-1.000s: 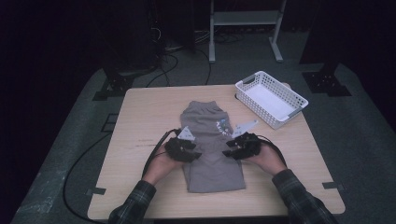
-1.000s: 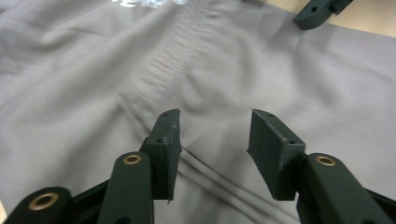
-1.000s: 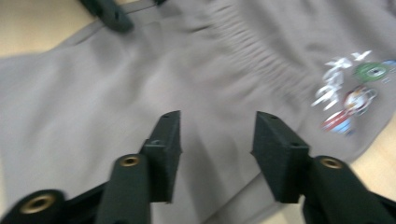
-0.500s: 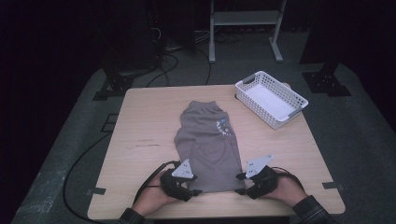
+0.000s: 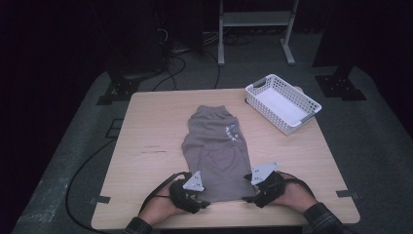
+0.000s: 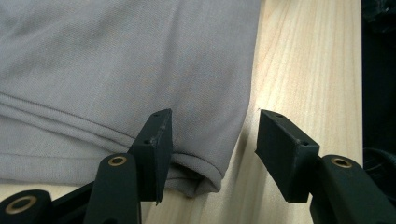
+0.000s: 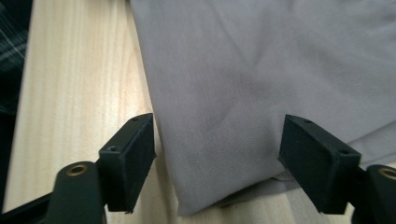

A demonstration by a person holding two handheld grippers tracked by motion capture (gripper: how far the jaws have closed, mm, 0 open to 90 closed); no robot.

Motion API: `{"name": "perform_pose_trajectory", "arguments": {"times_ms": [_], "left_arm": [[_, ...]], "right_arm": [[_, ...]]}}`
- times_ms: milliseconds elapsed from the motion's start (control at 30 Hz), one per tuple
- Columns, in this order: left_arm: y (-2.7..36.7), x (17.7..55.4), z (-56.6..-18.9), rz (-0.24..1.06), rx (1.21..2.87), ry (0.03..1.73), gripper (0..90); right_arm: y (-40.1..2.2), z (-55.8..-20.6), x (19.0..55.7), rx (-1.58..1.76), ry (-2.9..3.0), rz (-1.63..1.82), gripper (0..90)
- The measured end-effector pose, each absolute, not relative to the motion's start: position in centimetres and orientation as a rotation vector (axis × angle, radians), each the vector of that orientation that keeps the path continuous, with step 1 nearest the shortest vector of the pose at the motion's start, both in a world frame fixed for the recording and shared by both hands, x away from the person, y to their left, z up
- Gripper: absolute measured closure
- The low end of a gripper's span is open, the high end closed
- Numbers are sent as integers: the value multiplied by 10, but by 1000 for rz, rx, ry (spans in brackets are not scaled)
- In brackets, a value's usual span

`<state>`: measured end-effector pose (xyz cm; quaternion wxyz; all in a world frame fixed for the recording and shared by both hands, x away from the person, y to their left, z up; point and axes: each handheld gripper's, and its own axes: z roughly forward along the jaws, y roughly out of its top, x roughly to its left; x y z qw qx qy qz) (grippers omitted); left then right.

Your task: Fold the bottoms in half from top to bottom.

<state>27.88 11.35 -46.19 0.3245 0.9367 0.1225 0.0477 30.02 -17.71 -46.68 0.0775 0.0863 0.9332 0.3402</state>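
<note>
A grey garment point(image 5: 216, 146) with a small print lies flat on the wooden table point(image 5: 151, 131), its hem toward the near edge. My left gripper point(image 5: 205, 204) rests at the hem's near left corner. In the left gripper view it point(image 6: 212, 135) is open, and its jaws straddle the folded corner of the garment point(image 6: 116, 60). My right gripper point(image 5: 249, 197) sits at the near right corner. In the right gripper view it point(image 7: 217, 140) is open wide around the garment's point(image 7: 261, 70) corner. The cloth lies loose between both pairs of jaws.
A white plastic basket point(image 5: 282, 102) stands at the table's far right corner. Black cables trail off the table's near left side onto the dark floor. A metal stand point(image 5: 255, 29) rises beyond the table. Bare wood shows left and right of the garment.
Both grippers have come back from the garment's middle to its near corners by the table's front edge. The garment has stayed in place.
</note>
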Motion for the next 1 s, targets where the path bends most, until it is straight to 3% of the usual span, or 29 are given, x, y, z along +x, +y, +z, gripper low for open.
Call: {"name": "perform_pose_trajectory", "arguments": {"times_ms": [200,367,467,500,700,933,1000], "left_arm": [[114,281,-457,188,2468,315,338],[113,284,-459,250,2486,314,187],[110,287,-465,256,2500,303,169],[111,288,-464,239,2494,296,181],[117,290,-463,190,2469,296,460],[122,293,-462,216,2472,312,749],[121,293,-461,215,2476,320,797]], "right_arm": [[-176,-473,304,262,2839,1032,244],[-177,-474,304,242,2850,1062,246],[-179,-475,304,260,2843,1089,275],[-180,-476,304,253,2833,1100,300],[-182,-475,301,256,2818,1119,467],[-184,-474,298,252,2776,1117,747],[-183,-474,297,265,2760,1101,807]]}}
